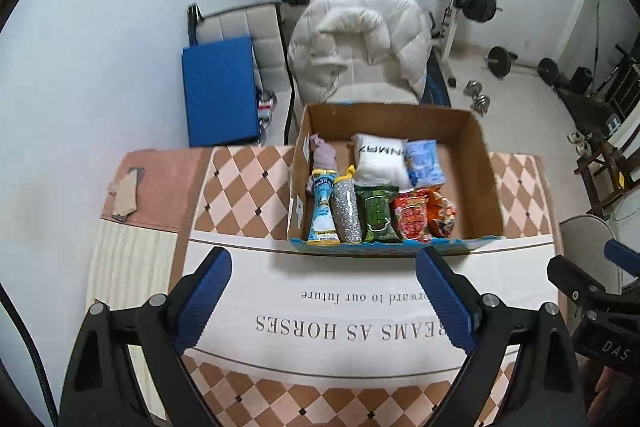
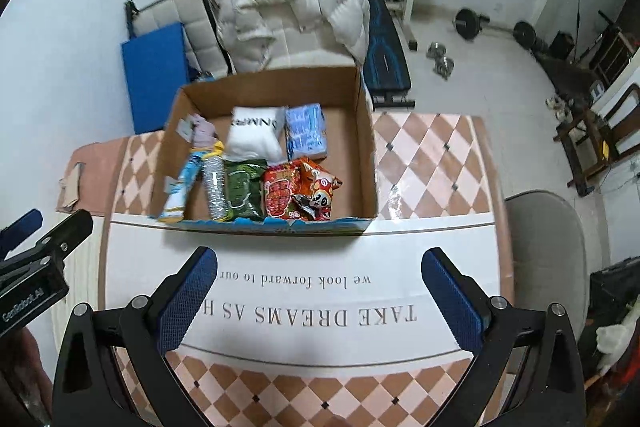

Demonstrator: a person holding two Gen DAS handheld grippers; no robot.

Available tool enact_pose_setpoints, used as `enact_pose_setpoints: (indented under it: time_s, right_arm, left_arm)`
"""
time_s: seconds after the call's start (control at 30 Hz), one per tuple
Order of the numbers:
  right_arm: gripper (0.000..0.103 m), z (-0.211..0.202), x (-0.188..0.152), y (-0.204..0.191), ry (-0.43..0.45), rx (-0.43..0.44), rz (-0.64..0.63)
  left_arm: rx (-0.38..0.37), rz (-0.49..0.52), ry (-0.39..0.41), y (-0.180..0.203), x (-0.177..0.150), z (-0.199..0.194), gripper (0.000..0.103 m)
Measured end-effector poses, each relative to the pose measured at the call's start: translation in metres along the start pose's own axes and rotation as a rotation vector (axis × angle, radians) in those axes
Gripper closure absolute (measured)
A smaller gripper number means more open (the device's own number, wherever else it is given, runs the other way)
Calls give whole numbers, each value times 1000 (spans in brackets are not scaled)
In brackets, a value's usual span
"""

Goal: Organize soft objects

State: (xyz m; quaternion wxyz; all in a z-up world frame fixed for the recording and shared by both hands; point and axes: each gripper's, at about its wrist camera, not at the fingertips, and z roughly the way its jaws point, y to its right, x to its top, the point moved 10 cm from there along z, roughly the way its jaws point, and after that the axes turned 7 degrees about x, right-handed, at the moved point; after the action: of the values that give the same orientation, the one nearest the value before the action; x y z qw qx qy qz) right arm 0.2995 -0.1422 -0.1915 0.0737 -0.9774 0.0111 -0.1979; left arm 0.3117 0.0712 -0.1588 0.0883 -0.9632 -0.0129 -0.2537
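An open cardboard box (image 1: 476, 155) (image 2: 366, 131) stands on the table past both grippers. It holds several soft packs: a white pillow pack (image 1: 382, 161) (image 2: 254, 137), a light blue tissue pack (image 1: 424, 163) (image 2: 306, 131), a green pack (image 1: 378, 215) (image 2: 242, 189), red snack bags (image 1: 414, 219) (image 2: 280, 195), a silver mesh roll (image 1: 348, 211) (image 2: 214, 189), a blue-white tube pack (image 1: 322, 211) (image 2: 182, 187) and a purple cloth (image 1: 324, 153) (image 2: 202, 133). My left gripper (image 1: 324, 301) is open and empty above the tablecloth, short of the box. My right gripper (image 2: 320, 301) is open and empty likewise.
The table has a checkered cloth with a white lettered band (image 1: 320, 311) (image 2: 304, 307). A cardboard scrap (image 1: 126, 195) lies at the table's left. A chair with a white puffy jacket (image 1: 360, 43) (image 2: 296, 3) stands behind the box. Gym weights and a bench stand beyond.
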Motion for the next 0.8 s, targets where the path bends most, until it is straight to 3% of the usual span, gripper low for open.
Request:
enact_pose_setpoints:
  time_s: [0.4, 0.8]
  right_arm:
    - [0, -132, -45, -12, 183, -23, -40]
    - [0, -200, -81, -19, 231, -11, -45]
  left_arm:
    - [-66, 5, 78, 2, -31, -95, 9]
    - [-107, -13, 118, -3, -45, -141, 9]
